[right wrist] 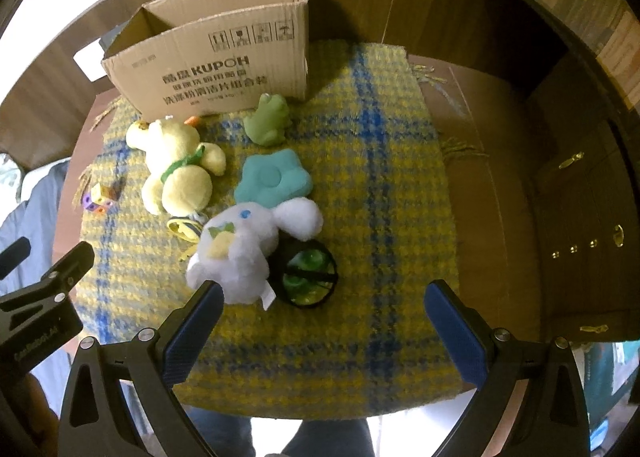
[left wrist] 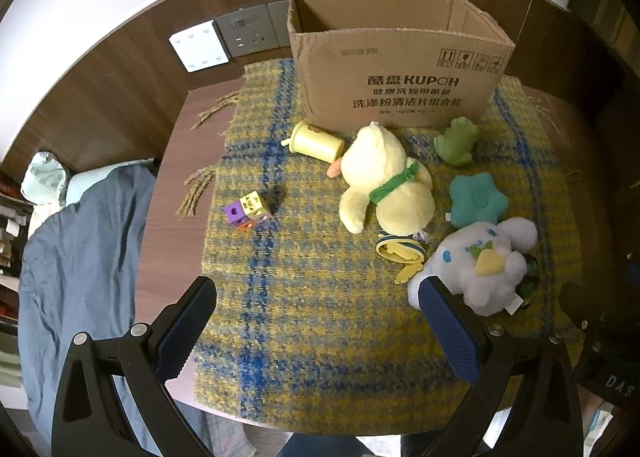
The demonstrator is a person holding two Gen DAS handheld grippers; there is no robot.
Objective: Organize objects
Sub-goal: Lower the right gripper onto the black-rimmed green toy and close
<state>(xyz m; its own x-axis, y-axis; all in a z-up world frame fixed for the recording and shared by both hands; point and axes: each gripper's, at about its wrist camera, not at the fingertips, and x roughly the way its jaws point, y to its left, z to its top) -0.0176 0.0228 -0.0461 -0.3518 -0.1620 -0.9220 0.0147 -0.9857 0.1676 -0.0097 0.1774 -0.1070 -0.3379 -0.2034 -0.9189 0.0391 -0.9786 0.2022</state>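
I have both tools hovering over the near edge of the plaid mat (left wrist: 320, 317), and both stand with fingers spread wide and nothing between them: the left gripper (left wrist: 316, 289) and the right gripper (right wrist: 324, 293). Taking the cardboard box (left wrist: 400, 73) at the far end of the mat as my landmark, the white plush (right wrist: 248, 253) lies farthest from it, nearest my tools, just past the right gripper's left finger. Touching that plush on its right is a black-framed ball with a green core (right wrist: 306, 277). A step closer to the box sit a yellow striped piece (left wrist: 400, 251) and the teal flower cushion (left wrist: 476, 199). Well off to the left of these is a small cluster of coloured cubes (left wrist: 249, 211). The yellow duck plush (left wrist: 384, 181) sprawls next. Right at the box's front wall are the yellow cup (left wrist: 316, 141) on its side and the green frog (left wrist: 458, 141).
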